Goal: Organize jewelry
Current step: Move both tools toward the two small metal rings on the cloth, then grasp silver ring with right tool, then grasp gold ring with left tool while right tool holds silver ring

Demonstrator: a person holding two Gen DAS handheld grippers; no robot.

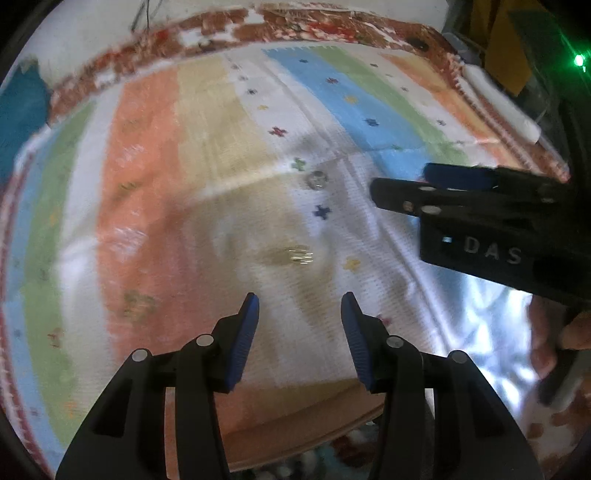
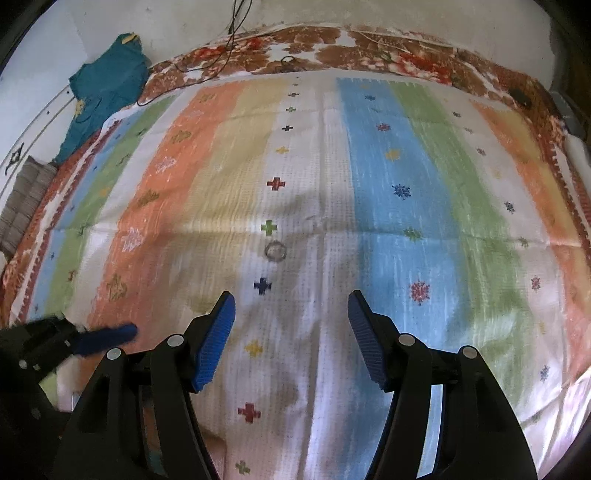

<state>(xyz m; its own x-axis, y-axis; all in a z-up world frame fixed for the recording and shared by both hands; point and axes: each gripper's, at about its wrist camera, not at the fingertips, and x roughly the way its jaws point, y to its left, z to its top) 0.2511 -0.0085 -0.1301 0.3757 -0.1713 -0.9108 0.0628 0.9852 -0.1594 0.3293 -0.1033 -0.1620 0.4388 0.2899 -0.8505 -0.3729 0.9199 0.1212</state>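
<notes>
A striped cloth (image 2: 373,155) lies spread flat – bands of orange, yellow, white, blue and green, dotted with small stitched crosses and stars. Under it shows a brown-and-red floral sheet (image 2: 306,40), its border running along the far edge. Beyond that stands a pale, scuffed wall (image 2: 332,14), with a thin dark cable (image 2: 232,33) trailing down it. A teal garment (image 2: 107,92) lies crumpled at the far left corner – soft daylight, with shadows across the middle.
</notes>
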